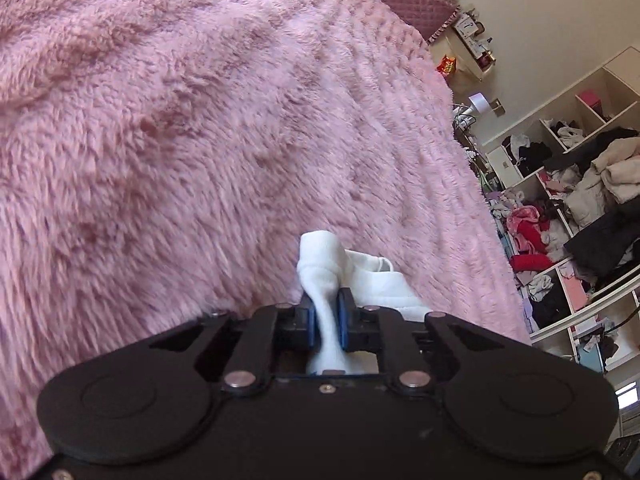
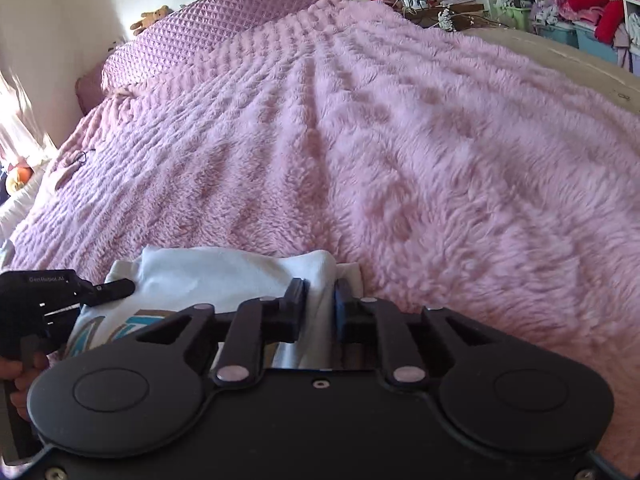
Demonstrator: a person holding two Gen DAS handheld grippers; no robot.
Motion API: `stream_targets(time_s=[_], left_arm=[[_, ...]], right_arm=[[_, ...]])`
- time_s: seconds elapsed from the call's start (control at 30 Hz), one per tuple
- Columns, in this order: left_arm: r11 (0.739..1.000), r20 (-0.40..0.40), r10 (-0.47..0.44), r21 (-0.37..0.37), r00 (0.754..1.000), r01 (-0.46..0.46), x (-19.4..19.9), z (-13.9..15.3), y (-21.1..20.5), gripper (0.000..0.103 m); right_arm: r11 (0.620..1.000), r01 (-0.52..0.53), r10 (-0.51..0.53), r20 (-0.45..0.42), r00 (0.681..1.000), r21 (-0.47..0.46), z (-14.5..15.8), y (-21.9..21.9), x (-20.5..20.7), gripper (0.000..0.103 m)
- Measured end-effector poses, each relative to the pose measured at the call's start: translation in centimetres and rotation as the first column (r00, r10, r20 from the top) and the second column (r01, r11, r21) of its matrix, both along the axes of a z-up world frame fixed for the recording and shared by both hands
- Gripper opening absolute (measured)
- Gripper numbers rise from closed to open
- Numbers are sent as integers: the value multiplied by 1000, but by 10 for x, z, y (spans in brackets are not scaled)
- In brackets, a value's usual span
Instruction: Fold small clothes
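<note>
We see the white garment [image 2: 224, 276] lying on the pink fleece blanket [image 2: 400, 140], its long axis running from nine to three o'clock across the right wrist view. The right gripper [image 2: 320, 300] is clenched on its edge at six o'clock; the left gripper [image 1: 326, 312] pinches a bunched white fold. The gripper bodies hide the garment's near part. Only the right view shows its teal print and the left gripper's tip [image 2: 116, 290] at nine o'clock; only the left shows cluttered shelves [image 1: 568, 200] at three.
</note>
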State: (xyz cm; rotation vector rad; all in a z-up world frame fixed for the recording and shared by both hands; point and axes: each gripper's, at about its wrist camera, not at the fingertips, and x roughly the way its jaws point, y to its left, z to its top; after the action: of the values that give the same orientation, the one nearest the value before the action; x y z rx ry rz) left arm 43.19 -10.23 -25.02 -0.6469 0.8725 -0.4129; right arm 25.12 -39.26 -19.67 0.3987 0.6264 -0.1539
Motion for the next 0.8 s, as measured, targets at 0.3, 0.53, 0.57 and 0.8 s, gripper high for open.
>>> stream_targets(time_s=[0.3,0.53,0.57,0.8], left_arm=[[987,63,-152,57,986,148,-117,65,49,64],[974,-103,-219,38,970,224,-223,32,70,70],[972,-123,-226,34,966,232,-230,27,69,70],[973,-123,-223,25,967,228,-240,12,58,45]], right_arm=[[991,-118,121,51,991,-62,51,25,-102,29],[980,-160,154,-61,986,-121,31,44,-146,29],[980,-162,155,-71,985,-114,28,44,-148,29],[976,-184,174,-91,981,-120,18,51,-154,21]])
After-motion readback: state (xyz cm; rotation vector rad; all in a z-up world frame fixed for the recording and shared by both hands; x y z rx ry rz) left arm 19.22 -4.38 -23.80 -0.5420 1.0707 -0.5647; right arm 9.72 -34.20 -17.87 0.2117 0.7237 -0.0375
